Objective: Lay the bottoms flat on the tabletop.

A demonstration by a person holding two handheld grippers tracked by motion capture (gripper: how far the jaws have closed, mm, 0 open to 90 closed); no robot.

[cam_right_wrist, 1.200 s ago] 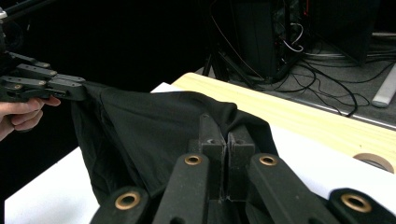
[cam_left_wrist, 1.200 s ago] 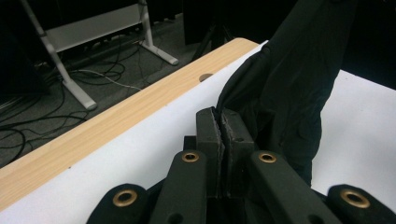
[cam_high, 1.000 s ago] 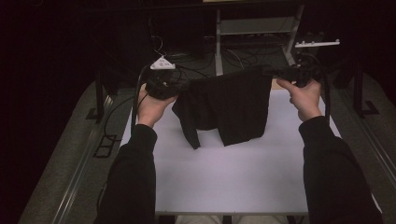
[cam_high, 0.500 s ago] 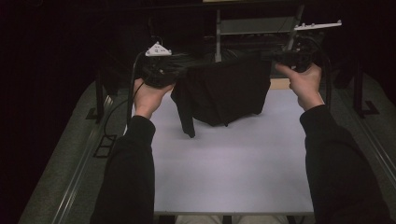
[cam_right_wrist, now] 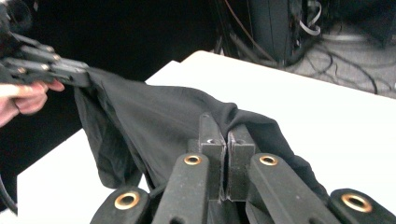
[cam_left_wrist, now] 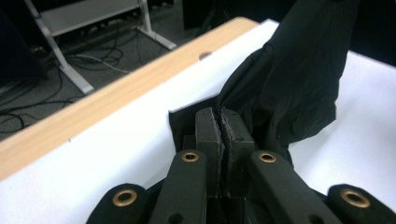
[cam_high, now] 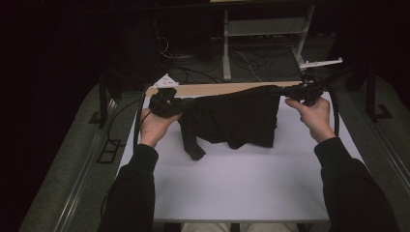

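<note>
White tabletop (cam_high: 241, 193) lies under a black garment (cam_high: 232, 121) stretched with its long axis from nine to three o'clock. Left gripper (cam_high: 181, 102) pinches the nine o'clock corner, right gripper (cam_high: 283, 90) the three o'clock one, both clamped tight; the lower hem droops onto the table.

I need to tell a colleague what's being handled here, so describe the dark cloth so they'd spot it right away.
Start at the white table with the wooden strip along its far edge. Above its far half, the black garment hangs stretched between the left tool and the right tool, each shut on an upper corner. It is the only soft thing there, with one narrow part drooping at its left side.
</note>
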